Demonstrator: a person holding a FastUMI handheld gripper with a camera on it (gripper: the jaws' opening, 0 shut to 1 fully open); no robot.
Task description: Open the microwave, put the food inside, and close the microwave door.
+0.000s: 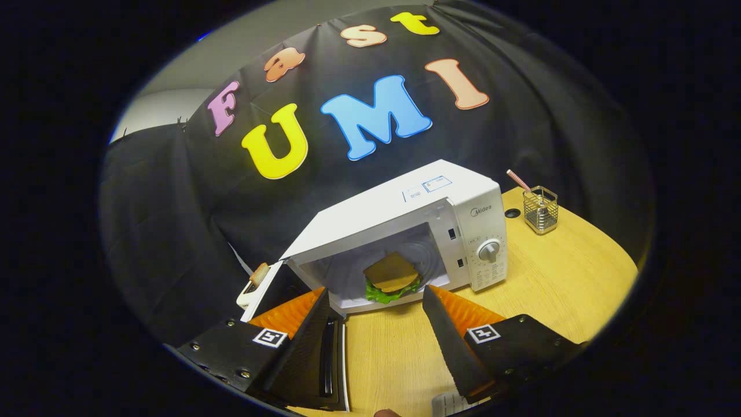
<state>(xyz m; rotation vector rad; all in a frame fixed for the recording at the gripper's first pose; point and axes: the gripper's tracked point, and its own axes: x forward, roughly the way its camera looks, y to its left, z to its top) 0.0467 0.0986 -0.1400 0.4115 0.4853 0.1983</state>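
Your fingers [379, 307] are spread apart, holding nothing. The sandwich [392, 277] sits inside the open microwave [405, 231] at twelve o'clock, just beyond them.

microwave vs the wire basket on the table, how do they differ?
The microwave is a large white solid-walled box; the wire basket is small, see-through metal mesh. The microwave lies just ahead of the open gripper, door swung open, sandwich inside; the wire basket stands well beyond it, holding a striped straw. Both rest on the wooden table.
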